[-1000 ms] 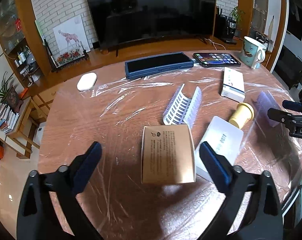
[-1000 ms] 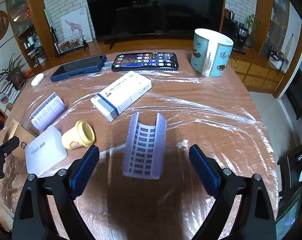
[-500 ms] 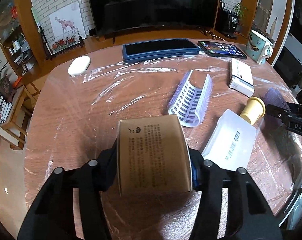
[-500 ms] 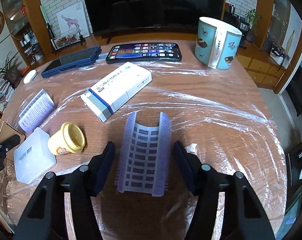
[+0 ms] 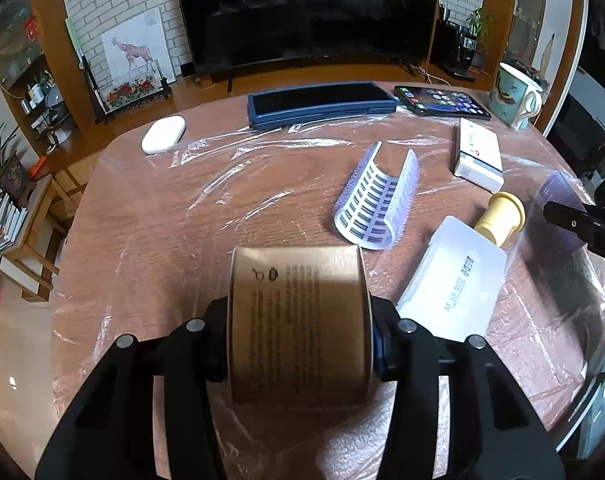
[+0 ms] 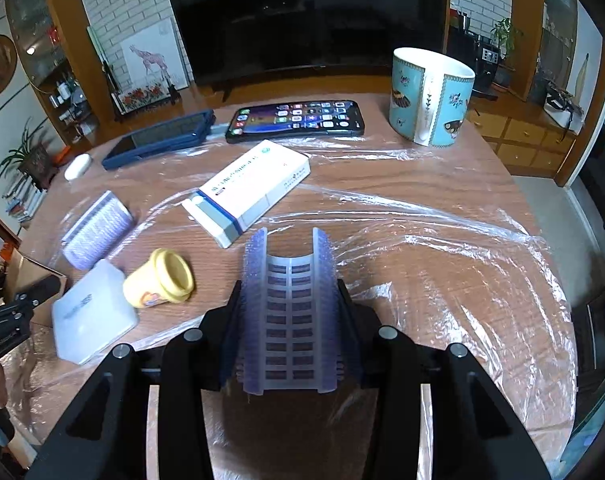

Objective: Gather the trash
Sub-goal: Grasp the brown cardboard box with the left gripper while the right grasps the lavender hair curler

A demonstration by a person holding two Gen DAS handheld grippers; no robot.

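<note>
My left gripper is shut on a brown cardboard box with black print and holds it above the table. My right gripper is shut on a purple curved plastic tray piece, lifted off the table. A second purple curved piece lies on the table; it also shows in the right wrist view. A yellow cup lies on its side beside a white plastic box.
The round wooden table is covered in clear plastic film. On it are a white medicine box, a phone, a blue tablet case, a white mouse and a blue mug.
Both grippers went from open to shut, the left on the brown box and the right on the purple piece. Both objects have risen off the table.
</note>
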